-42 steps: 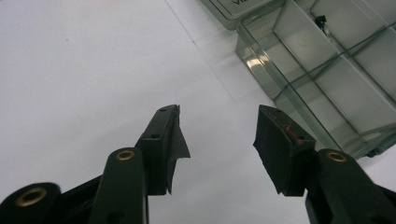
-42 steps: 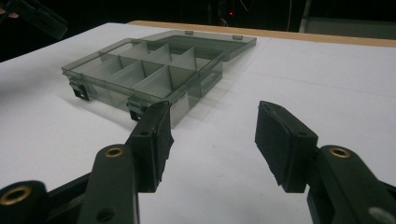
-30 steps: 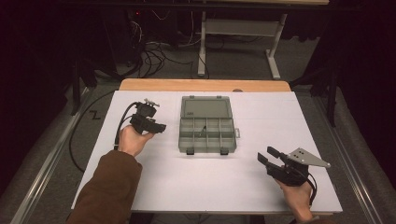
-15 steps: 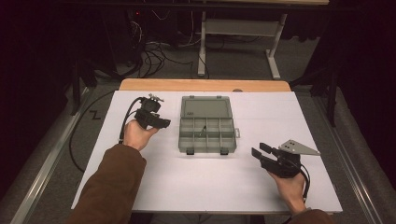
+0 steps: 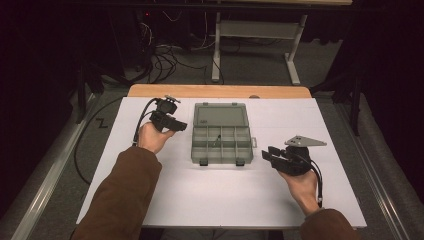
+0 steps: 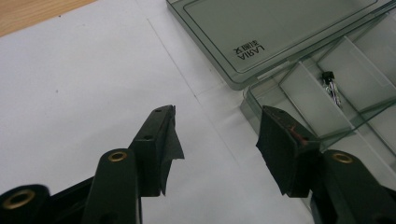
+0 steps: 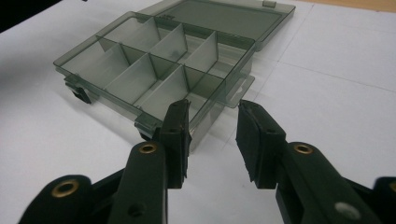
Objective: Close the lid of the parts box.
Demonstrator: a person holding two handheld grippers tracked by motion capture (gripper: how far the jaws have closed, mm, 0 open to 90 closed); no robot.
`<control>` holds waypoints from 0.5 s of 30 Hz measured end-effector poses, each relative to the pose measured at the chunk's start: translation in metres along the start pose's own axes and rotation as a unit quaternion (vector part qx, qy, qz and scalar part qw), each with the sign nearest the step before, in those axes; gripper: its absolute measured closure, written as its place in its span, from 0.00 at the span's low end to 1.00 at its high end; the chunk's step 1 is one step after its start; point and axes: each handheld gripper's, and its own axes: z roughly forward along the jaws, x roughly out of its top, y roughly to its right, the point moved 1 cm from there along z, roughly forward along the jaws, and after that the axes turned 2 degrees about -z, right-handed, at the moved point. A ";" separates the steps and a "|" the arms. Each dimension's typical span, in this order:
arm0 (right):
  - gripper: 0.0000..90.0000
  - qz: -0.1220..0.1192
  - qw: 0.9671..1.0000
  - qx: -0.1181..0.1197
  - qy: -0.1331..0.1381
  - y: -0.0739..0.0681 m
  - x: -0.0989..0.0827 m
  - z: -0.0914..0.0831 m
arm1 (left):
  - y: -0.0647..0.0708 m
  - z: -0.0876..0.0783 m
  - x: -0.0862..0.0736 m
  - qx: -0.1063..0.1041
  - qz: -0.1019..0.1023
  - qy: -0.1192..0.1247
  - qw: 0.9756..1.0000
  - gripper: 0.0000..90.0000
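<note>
Here, an open grey compartment box lies near the middle of a white-covered worktop, its lid folded flat toward the far edge, as a person closes in on it from both sides. Over the past second the right hand-held gripper has slid in from the near right corner of the worktop toward the box's right front corner, its jaws closing partway with nothing between them; in the right gripper view its black pads still stand apart, just short of the box's wall and the small tab jutting from its side. The left hand-held gripper has edged closer to the box's left side and hangs beside the hinge line, jaws wide and empty. Judged from the approach, both tools are lining up to take hold of the box, though neither touches it yet. One small dark-capped part lies in a rear compartment; the others that show look bare. The lid carries the printed word "LARIA", seen upside down from the left gripper view, with two smaller characters beside it too small to read.
</note>
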 end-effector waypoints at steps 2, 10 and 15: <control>0.75 -0.002 1.000 0.000 -0.012 0.001 0.005 0.005 | 0.000 0.003 0.003 -0.003 -0.003 -0.001 1.000 0.51; 0.79 -0.002 0.998 -0.004 -0.057 0.004 0.024 0.023 | 0.000 0.013 0.013 -0.009 -0.013 -0.002 1.000 0.51; 0.80 0.001 0.996 -0.011 -0.092 0.006 0.032 0.037 | 0.004 0.021 0.020 -0.010 -0.008 -0.006 1.000 0.51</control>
